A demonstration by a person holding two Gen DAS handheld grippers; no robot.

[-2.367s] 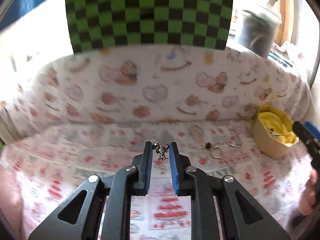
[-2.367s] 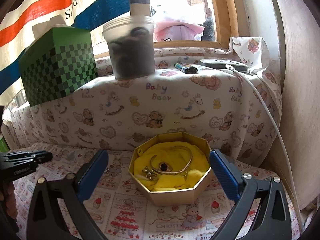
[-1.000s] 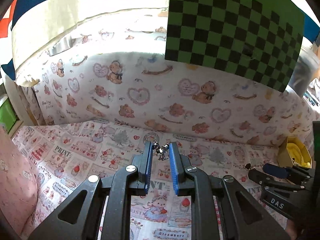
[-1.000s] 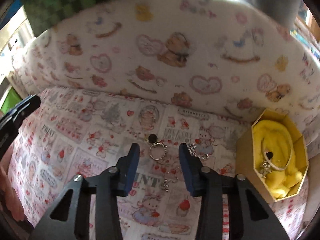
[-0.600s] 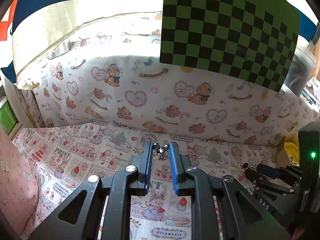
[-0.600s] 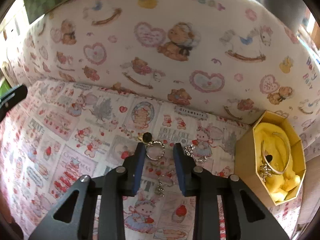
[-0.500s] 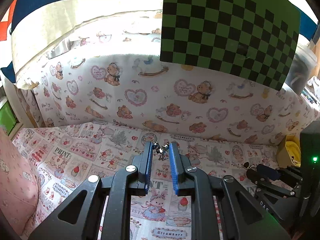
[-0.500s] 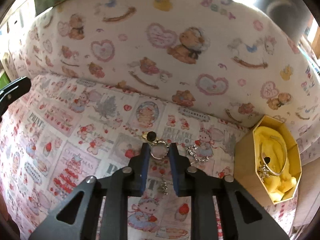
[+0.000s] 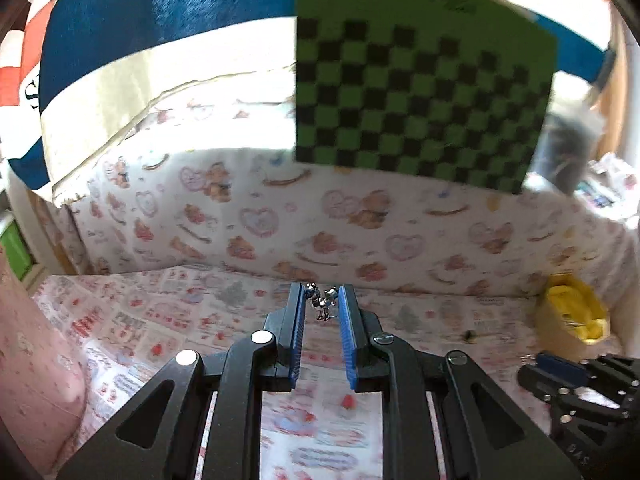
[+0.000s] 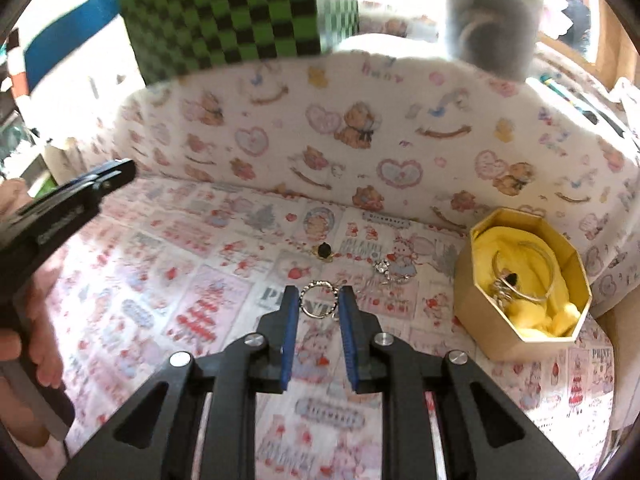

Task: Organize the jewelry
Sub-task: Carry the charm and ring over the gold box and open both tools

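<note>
My left gripper (image 9: 322,300) is shut on a small silver charm (image 9: 321,302) and holds it above the printed cloth. My right gripper (image 10: 319,302) is shut on a silver beaded ring (image 10: 317,303), lifted off the cloth. An octagonal gold box (image 10: 476,304) with yellow lining stands to its right and holds a bangle (image 10: 524,266) and small pieces. The box also shows in the left wrist view (image 9: 556,334) at far right. A black-stone earring (image 10: 324,249) and a sparkly silver piece (image 10: 386,270) lie on the cloth ahead of the right gripper.
A padded ledge covered in bear-print fabric (image 10: 360,132) runs behind the cloth. On it stand a green-and-black checkered box (image 9: 420,100) and a grey plastic tub (image 10: 492,20). The left gripper's body (image 10: 68,208) and the hand holding it show at the left of the right wrist view.
My right gripper closed on the silver beaded ring and lifted it off the cloth, pulling back. My left gripper keeps holding the charm and has tilted slightly.
</note>
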